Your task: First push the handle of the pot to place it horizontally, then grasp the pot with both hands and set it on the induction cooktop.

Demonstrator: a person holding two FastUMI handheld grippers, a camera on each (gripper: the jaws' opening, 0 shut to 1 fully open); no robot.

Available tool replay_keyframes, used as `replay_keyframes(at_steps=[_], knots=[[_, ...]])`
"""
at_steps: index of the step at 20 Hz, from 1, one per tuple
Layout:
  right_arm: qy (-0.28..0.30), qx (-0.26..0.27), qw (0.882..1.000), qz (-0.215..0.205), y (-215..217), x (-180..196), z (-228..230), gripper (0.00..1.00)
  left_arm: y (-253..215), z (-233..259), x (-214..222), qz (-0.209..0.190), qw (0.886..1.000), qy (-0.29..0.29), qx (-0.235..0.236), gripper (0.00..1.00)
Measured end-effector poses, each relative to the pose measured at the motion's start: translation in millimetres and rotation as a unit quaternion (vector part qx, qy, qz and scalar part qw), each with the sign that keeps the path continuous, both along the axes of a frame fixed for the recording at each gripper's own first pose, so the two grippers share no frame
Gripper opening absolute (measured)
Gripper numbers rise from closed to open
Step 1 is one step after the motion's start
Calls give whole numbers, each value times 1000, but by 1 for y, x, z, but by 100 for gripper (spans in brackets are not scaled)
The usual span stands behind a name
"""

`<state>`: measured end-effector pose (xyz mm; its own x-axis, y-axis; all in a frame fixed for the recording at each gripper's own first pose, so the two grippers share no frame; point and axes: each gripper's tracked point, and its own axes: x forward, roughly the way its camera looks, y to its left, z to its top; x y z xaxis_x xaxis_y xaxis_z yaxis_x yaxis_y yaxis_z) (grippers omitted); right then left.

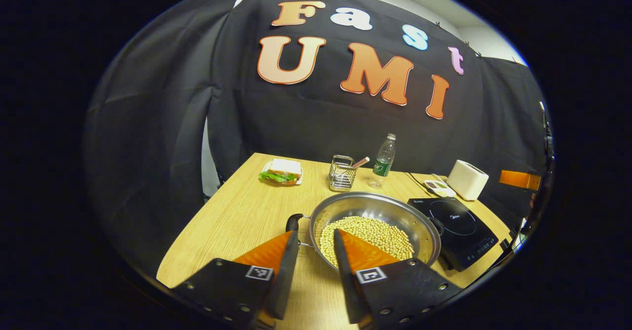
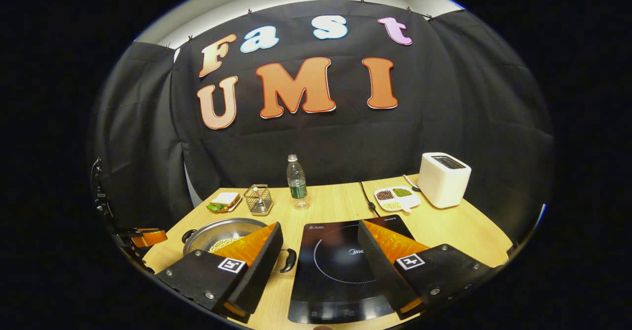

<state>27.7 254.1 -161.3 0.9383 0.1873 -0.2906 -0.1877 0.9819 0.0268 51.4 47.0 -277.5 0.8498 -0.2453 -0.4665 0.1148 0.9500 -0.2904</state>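
The left gripper [image 1: 316,241] stood released, its jaws apart above the near rim of the pot [image 1: 375,216] and holding nothing; the right gripper [image 2: 320,236] was likewise released, hovering over the cooktop [image 2: 340,266]. The pot, with beans inside, sat on the table [image 1: 237,221] just left of the cooktop, so the step in hand was judged the two-handed grasp, which calls for each gripper to close on one handle [image 1: 295,221], then a level lift rightward. Counted: one pot, two handles, one cooktop, one bottle [image 2: 296,181], one toaster [image 2: 443,179], one sandwich [image 1: 282,172].
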Motion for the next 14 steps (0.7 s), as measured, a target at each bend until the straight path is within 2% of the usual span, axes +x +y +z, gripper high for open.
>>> replay_keyframes(at_steps=[1,3,7,11,14], knots=[[-1,-5,1000,1,8,5,-5,95,2,-9,3,-1,1000,7,1,63],[9,-9,1000,4,22,12,-21,95,4,-18,14,-7,1000,5,6,81],[67,-9,998,17,48,19,-62,95,10,-34,41,0,1000,1,4,81],[131,-16,991,24,64,29,-106,96,12,-63,51,-5,999,31,7,81],[158,-31,987,25,70,34,-131,96,12,-77,58,-7,999,37,6,81]])
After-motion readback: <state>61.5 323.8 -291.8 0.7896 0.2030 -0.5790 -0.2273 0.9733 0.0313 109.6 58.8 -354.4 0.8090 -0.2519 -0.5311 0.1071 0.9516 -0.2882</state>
